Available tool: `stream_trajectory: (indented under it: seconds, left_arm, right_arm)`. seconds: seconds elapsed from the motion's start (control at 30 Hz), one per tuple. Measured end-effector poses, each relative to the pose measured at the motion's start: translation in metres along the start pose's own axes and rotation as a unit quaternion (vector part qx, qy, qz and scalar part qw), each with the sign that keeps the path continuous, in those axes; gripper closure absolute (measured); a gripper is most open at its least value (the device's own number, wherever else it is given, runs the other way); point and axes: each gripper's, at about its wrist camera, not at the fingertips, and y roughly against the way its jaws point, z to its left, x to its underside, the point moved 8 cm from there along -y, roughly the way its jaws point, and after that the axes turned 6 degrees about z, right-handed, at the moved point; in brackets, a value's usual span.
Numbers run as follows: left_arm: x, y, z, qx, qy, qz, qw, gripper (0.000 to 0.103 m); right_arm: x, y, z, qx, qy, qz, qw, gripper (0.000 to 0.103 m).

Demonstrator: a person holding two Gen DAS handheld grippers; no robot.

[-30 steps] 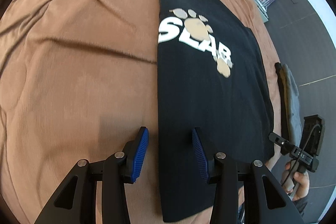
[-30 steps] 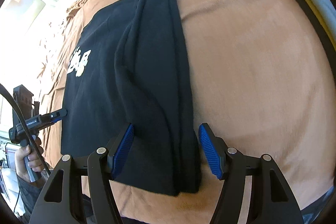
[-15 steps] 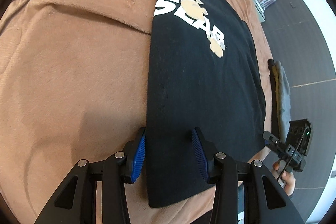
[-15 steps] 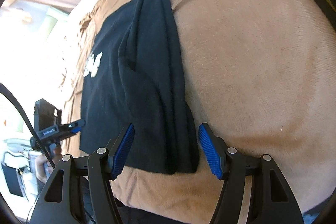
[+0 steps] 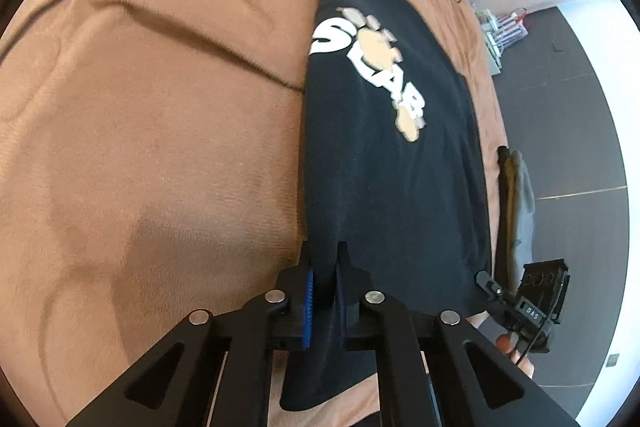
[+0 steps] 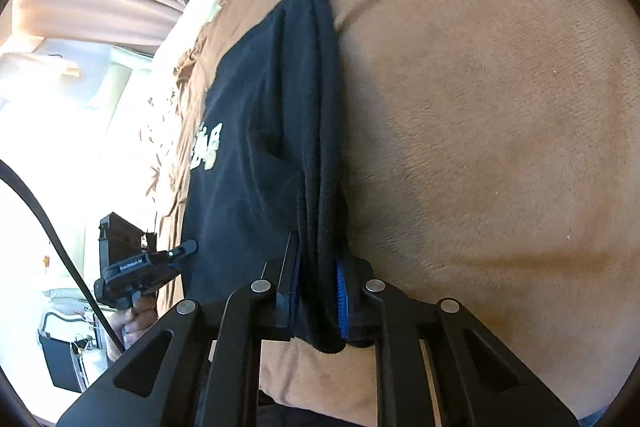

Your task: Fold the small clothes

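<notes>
1. Our left tongs (image 5: 323, 291) were clamped on the near left edge of the shirt (image 5: 384, 163), which lay on the brown blanket (image 5: 152, 131).
2. Our right tongs (image 6: 318, 287) pinched its folded right edge.
3. Grey clothes (image 5: 520, 195) lay just beside it; nothing blocked us.

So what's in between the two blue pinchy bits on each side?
Black shirt cloth. In the left wrist view the left tool pinches one near corner; in the right wrist view the right tool pinches the thick folded edge. Nothing else sits there.
</notes>
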Motion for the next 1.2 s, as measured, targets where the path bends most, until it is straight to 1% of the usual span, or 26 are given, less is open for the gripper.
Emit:
stream_trajectory:
  seconds: [0.13, 0.23, 0.47, 0.5, 0.53, 0.57, 0.6, 0.63, 0.7, 0.73, 0.77, 0.8, 0.83, 0.9, 0.97, 1.03, 1.07, 1.1, 1.2]
  left_arm:
    - [-0.001, 0.017, -0.011, 0.005, -0.019, -0.011, 0.9998, 0.096]
    - [0.000, 0.029, -0.009, 0.004, -0.023, -0.013, 0.9996, 0.096]
    - [0.007, 0.045, -0.002, 0.002, -0.037, -0.005, 0.9993, 0.096]
    - [0.009, 0.047, -0.002, 0.002, -0.041, -0.004, 0.9991, 0.096]
    - [0.011, 0.048, -0.002, 0.002, -0.046, -0.001, 0.9990, 0.096]
    - [0.013, 0.048, -0.002, 0.003, -0.049, 0.003, 0.9988, 0.096]
    - [0.014, 0.048, -0.001, 0.005, -0.052, 0.009, 0.9986, 0.096]
    - [0.016, 0.046, 0.003, 0.004, -0.054, 0.013, 0.9985, 0.096]
    - [0.017, 0.042, 0.009, -0.017, -0.058, 0.019, 0.9980, 0.095]
    - [0.018, 0.038, 0.012, -0.030, -0.059, 0.023, 0.9975, 0.095]
    - [0.018, 0.036, 0.015, -0.037, -0.059, 0.027, 0.9972, 0.095]
    - [0.018, 0.033, 0.017, -0.039, -0.059, 0.029, 0.9971, 0.093]
    - [0.020, 0.031, 0.018, -0.040, -0.059, 0.032, 0.9970, 0.090]
    - [0.021, 0.028, 0.022, -0.042, -0.054, 0.038, 0.9969, 0.087]
    - [0.022, 0.024, 0.026, -0.039, -0.046, 0.041, 0.9973, 0.086]
    - [0.024, 0.022, 0.028, -0.037, -0.043, 0.041, 0.9975, 0.086]
    - [0.025, 0.022, 0.029, -0.037, -0.043, 0.041, 0.9975, 0.086]
    - [0.026, 0.021, 0.029, -0.037, -0.042, 0.041, 0.9976, 0.086]
    - [0.028, 0.021, 0.032, -0.036, -0.039, 0.040, 0.9978, 0.086]
  right_arm:
    - [0.005, 0.001, 0.007, -0.005, 0.004, 0.001, 1.000, 0.092]
    - [0.015, -0.003, 0.012, -0.009, 0.011, 0.010, 1.000, 0.093]
    - [0.038, -0.013, 0.006, -0.033, 0.010, 0.032, 0.999, 0.093]
    - [0.043, -0.014, 0.002, -0.033, 0.007, 0.035, 0.999, 0.093]
    - [0.044, -0.014, -0.003, -0.025, 0.006, 0.036, 0.999, 0.092]
    - [0.043, -0.012, -0.007, -0.011, 0.006, 0.034, 0.999, 0.091]
    - [0.043, -0.009, -0.012, 0.022, 0.015, 0.025, 0.999, 0.089]
    - [0.042, -0.006, -0.013, 0.035, 0.020, 0.019, 0.999, 0.087]
    - [0.041, 0.000, -0.015, 0.029, 0.016, 0.009, 0.999, 0.079]
    - [0.041, 0.004, -0.017, 0.020, 0.011, 0.003, 1.000, 0.064]
    - [0.041, 0.008, -0.017, 0.016, 0.009, -0.003, 1.000, 0.043]
    - [0.040, 0.013, -0.018, 0.012, 0.009, -0.011, 1.000, 0.036]
    - [0.041, 0.016, -0.018, 0.007, 0.011, -0.013, 1.000, 0.034]
    - [0.043, 0.018, -0.014, -0.010, 0.014, -0.013, 1.000, 0.034]
    - [0.047, 0.019, -0.013, -0.013, 0.022, -0.014, 1.000, 0.034]
    - [0.050, 0.019, -0.010, -0.034, 0.031, -0.007, 0.999, 0.034]
    - [0.049, 0.008, -0.001, -0.035, 0.032, -0.008, 0.999, 0.034]
    - [0.049, 0.007, 0.000, -0.034, 0.035, -0.010, 0.999, 0.034]
    - [0.047, 0.006, 0.002, -0.063, 0.042, -0.013, 0.997, 0.034]
